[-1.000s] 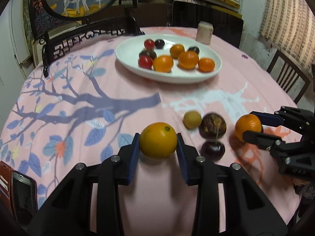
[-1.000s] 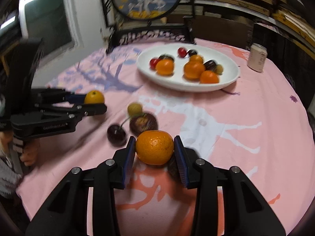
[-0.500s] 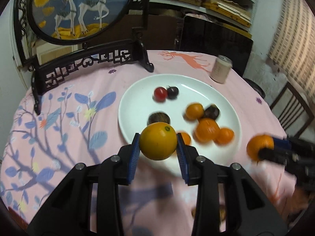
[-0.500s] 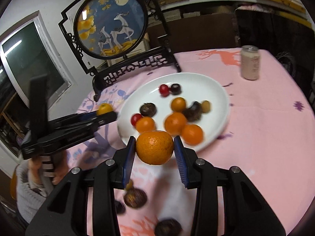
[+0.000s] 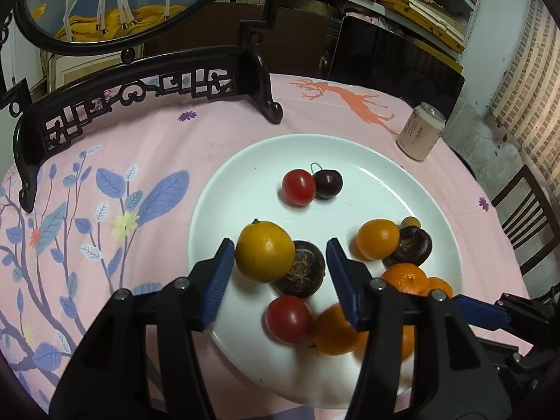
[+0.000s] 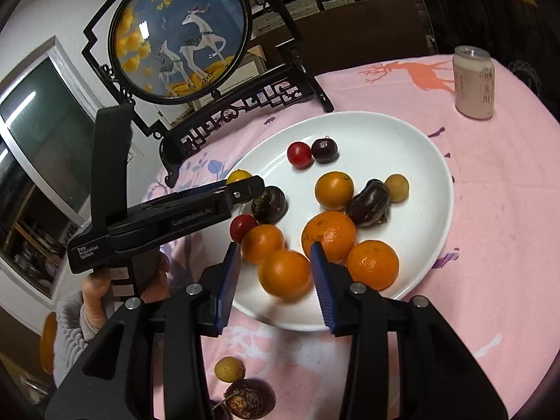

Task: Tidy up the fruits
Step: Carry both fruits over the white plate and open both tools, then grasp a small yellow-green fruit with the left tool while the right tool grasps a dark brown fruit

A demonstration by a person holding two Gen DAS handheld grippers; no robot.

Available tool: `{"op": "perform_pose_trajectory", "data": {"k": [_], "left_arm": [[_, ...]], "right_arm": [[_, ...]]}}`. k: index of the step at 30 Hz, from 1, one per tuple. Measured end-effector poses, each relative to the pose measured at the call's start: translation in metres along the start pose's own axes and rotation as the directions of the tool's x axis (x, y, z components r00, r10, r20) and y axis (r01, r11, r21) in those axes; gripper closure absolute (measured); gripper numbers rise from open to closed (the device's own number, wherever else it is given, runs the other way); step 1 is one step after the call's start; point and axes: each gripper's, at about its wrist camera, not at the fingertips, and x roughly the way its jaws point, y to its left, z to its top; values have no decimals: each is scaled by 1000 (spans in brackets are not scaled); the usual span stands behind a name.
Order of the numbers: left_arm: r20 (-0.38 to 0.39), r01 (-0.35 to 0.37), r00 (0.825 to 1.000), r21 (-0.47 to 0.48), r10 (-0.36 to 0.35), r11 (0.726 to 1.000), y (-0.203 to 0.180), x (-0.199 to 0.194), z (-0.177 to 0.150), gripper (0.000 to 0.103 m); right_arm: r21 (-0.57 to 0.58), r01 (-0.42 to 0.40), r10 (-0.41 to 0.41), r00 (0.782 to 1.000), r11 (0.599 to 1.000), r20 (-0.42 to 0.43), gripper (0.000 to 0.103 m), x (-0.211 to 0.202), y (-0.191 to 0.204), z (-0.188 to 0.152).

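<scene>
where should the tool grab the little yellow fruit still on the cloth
Grip the yellow fruit across its round middle, coming straight down from above. It is a small smooth ball, so any width works, but a dark fruit sits close beside it toward the near table edge. Place the fingers on its left and right sides, which look free.

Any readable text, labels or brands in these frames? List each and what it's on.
"Data Acquisition System": white print on the rear body of the left tongs, seen in the right wrist view.
Embossed brand on the left tongs' side arm: starts "Gen", the rest too blurred to read.
Vertical characters on the drink can: too small to read.
Nothing else carries text.
</scene>
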Motion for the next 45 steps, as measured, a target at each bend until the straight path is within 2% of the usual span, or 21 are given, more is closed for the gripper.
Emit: {"op": "perform_pose_trajectory", "data": {"k": [6,9,11,15,18,19,22,26,29,31,33,36,37,39,40,42,45], "left_arm": [[32,-10,999,7,10,1000,-1,-29,-14,46],[55,-5,998,8,5,1000,-2,-52,-30,46],[62,7,998,18,-8,1000,-5,-67,-46,41],[65,-6,998,116,-1,993,-23,-88,-84,39],[58,-9,998,195,-2,981,-39,-98,-114,39],[54,-9,999,208,-2,978,-41,-99,-121,39],[35,-2,999,247,-7,969,-48,-99,-136,39],[9,26,1000,253,-29,967,-49,-93,-140,39],[-19,62,998,252,-60,966,-49,-88,-141,39],[-42,61,998,262,-51,963,-51,-82,-143,39],[-59,33,998,274,-18,961,-52,-74,-145,37],[-33,-13,999,262,22,965,-43,-75,-141,30],[-9,-46,999,260,50,964,-40,-79,-139,30],[63,-161,987,227,151,960,-26,-88,-133,32],[67,-168,985,202,157,965,-20,-90,-131,34],[52,-116,993,127,111,985,-6,-93,-127,35],[60,-98,994,157,90,983,-14,-94,-129,39]], "right_arm": [[-22,4,-4,1000,1000,17,61,-16,6,-8],[-15,-4,4,1000,1000,23,61,-26,6,-15],[-10,-6,7,999,1000,32,61,-35,6,-23],[-1,-16,16,998,1000,57,61,-57,-2,-43],[28,-22,20,997,999,79,57,-73,-12,-58],[41,-24,21,996,999,86,53,-78,-16,-63],[86,-19,10,995,996,100,53,-87,-29,-74],[139,-26,11,994,990,107,53,-90,-40,-74],[141,-22,7,995,990,104,53,-90,-41,-73],[134,-16,3,995,991,101,53,-90,-39,-73],[123,-12,-1,995,992,100,53,-90,-38,-73],[113,-8,-4,995,994,103,53,-90,-36,-73],[112,-7,-5,994,994,105,53,-91,-36,-73],[112,-2,-11,994,994,109,53,-92,-37,-73],[114,-1,-11,994,993,110,52,-92,-37,-73],[115,-4,-9,994,993,108,52,-92,-37,-74],[103,-2,-9,994,995,105,52,-92,-36,-74]]}}
